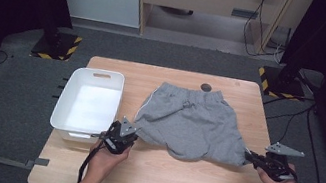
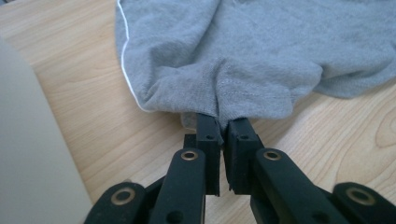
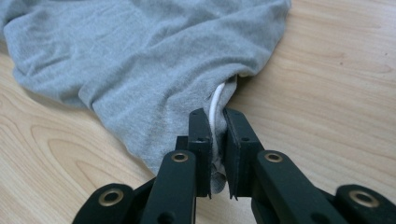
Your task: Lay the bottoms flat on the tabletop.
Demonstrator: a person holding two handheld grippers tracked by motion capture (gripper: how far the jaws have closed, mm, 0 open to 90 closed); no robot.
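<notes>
Grey shorts point(image 1: 188, 121) on the wooden desk point(image 1: 160, 182), beside a white bin point(image 1: 88, 101).
My left hand-held gripper point(image 1: 130, 134) and right hand-held gripper point(image 1: 248, 156) each clamp a near corner of the hem.

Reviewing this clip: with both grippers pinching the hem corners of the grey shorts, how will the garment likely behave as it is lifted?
The grey shorts look floppy: the fabric already bunches and creases at the left gripper and right gripper, so the middle will probably sag. They seem light, thin knit. Slipping looks unlikely, since both jaw pairs are shut on folded cloth.
</notes>
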